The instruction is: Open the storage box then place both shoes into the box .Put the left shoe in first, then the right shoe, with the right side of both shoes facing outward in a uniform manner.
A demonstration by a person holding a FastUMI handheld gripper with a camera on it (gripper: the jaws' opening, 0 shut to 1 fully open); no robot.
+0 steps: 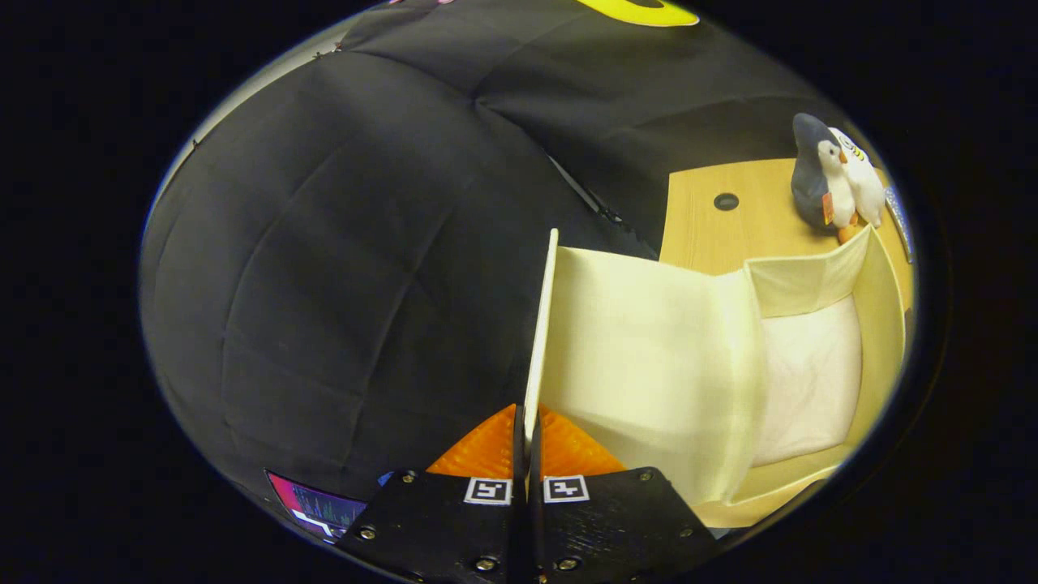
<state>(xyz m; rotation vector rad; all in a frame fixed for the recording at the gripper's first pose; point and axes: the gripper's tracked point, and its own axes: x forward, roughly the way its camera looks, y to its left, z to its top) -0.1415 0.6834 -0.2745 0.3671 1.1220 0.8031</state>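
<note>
1. I have the fingers [529,438] pinched together on the edge of the storage box's lid [542,324]; both press on the thin panel from either side, with no gap beyond its thickness.
2. The lid stands on edge between the fingers and runs straight away from them, so I see it as a narrow pale strip with the booth's black cloth wall [340,268] behind it.
3. The storage box [880,324] lies open just beside the lid's far side. It is a cream fabric box, and a soft side flap [649,357] hangs from the lid down toward the box's interior.
4. Inside I see a white lining on the bottom [811,381]; I see no shoe in the part of the box that shows.
5. The box sits on a light wooden desk [705,227], which has a round dark cable hole [726,201] near its back edge.
6. A plush penguin [827,182] stands on the desk at the box's far corner, close to the box's wall; I cannot tell whether it touches.
7. A lit screen [320,507] shows low down beside the fingers.
</note>
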